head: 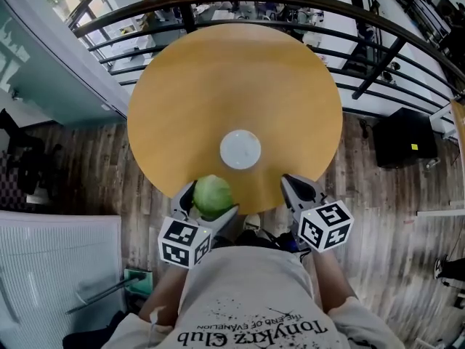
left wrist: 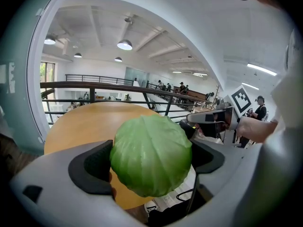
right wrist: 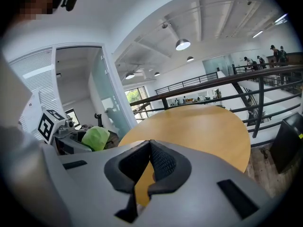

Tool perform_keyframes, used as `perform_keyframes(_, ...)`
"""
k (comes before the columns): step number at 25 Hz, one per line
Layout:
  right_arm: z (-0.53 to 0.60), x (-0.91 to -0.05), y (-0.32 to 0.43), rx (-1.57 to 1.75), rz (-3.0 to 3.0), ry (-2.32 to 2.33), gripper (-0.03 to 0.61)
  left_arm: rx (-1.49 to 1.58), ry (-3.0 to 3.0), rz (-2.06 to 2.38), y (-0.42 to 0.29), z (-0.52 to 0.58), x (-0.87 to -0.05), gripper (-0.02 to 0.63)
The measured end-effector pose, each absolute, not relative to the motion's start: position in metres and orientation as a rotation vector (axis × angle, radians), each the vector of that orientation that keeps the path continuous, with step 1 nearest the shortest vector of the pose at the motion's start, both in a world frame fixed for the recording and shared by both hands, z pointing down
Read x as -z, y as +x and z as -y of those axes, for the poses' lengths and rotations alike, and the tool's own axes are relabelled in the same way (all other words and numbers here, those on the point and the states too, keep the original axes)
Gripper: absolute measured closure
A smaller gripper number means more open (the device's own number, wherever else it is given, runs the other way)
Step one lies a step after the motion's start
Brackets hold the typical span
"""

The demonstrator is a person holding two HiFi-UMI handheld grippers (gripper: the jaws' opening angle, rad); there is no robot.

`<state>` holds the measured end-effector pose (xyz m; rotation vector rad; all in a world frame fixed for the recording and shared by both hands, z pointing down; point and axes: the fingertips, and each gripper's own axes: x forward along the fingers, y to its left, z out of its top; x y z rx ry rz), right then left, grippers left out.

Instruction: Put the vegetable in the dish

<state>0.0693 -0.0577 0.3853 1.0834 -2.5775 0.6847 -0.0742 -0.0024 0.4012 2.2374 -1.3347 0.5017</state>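
Observation:
A round green cabbage (head: 213, 195) is held over the near edge of the round wooden table (head: 232, 86), and my left gripper (head: 211, 203) is shut on it. In the left gripper view the cabbage (left wrist: 151, 155) fills the gap between both dark pads. A small white dish (head: 240, 149) lies on the table just beyond and to the right of the cabbage. My right gripper (head: 299, 186) hovers at the table's near edge, right of the dish, shut with nothing between its pads (right wrist: 163, 163). The cabbage (right wrist: 96, 138) shows at the left of the right gripper view.
A dark curved railing (head: 290, 6) runs round the far side of the table. Wooden floor lies on both sides, with a black box (head: 407, 137) at the right and a white slatted panel (head: 58, 267) at the lower left. The person's torso is at the bottom.

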Motion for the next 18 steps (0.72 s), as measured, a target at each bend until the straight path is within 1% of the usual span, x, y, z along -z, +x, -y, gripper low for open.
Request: perform_keyframes(18,0.075,-0.401,0.054,-0.745,2.538,1.125,0.557,-0.607,2.256,1.261,-0.092,0.028,-0.414,0.123)
